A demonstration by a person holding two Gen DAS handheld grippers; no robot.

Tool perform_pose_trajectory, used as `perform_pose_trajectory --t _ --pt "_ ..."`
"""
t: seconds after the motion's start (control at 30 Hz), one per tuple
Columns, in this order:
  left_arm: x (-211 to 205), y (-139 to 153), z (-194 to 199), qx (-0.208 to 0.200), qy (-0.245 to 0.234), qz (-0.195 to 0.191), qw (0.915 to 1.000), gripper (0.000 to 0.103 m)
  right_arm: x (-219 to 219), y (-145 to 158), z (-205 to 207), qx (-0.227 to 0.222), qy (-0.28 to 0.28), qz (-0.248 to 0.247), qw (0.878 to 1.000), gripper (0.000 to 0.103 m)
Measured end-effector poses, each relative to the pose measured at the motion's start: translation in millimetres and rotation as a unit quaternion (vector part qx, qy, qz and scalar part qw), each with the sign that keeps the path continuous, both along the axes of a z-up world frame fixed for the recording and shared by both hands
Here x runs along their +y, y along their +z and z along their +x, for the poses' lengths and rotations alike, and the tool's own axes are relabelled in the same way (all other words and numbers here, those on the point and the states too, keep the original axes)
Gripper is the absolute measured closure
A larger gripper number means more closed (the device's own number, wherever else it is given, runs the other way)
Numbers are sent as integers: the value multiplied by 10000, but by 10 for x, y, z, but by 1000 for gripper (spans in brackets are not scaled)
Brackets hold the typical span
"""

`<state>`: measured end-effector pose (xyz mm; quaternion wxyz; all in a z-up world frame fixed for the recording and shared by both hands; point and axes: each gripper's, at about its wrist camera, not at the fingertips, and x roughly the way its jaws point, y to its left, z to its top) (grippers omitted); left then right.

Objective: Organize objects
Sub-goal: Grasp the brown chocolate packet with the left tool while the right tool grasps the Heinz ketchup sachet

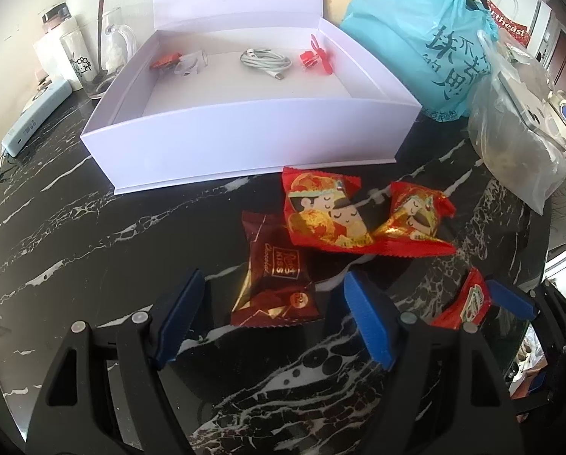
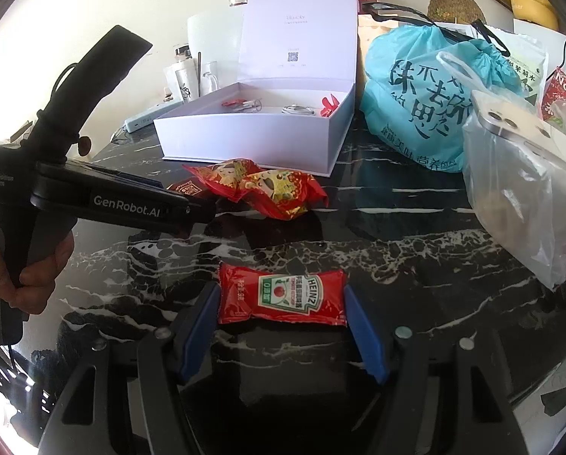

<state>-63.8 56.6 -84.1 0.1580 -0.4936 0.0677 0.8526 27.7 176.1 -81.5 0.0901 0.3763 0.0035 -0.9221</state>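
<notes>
You see a red ketchup packet [image 2: 282, 297] on the black, white-veined marble table [image 2: 415, 235]. Your box [image 1: 245, 113] is white, your bag [image 1: 415, 45] pale blue.

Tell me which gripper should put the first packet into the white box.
Right. The right gripper already brackets the ketchup packet, pads at both its ends. The left gripper is open around the chocolate packet, pads clear of it. The white box lies ahead.

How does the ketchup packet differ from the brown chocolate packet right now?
The ketchup packet is bright red; the chocolate packet is dark brown with gold. The ketchup packet lies alone, pinched between the right gripper; the chocolate packet sits partly under a red candy wrapper, between the open left gripper. Both lie flat on the black marble table.
</notes>
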Motion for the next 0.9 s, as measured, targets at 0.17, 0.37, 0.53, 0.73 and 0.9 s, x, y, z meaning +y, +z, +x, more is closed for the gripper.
perform_pose_trajectory --t 0.17,0.37,0.53,0.73,0.9 --pt "23 -16 -19 71 -44 -118 9999 27 -3 -1 -16 -11 31 20 10000 35" --pt "27 5 -36 131 31 -89 9999 46 -5 12 -24 -7 46 26 10000 35" --pt "92 63 46 144 -248 -136 9995 67 -22 15 21 59 79 19 9999 36" --pt "21 101 165 64 -104 -155 9998 68 -26 18 65 35 187 -72 9998 36" --pt "-129 124 315 -43 67 -237 9997 68 -77 27 61 -21 328 -123 9994 36"
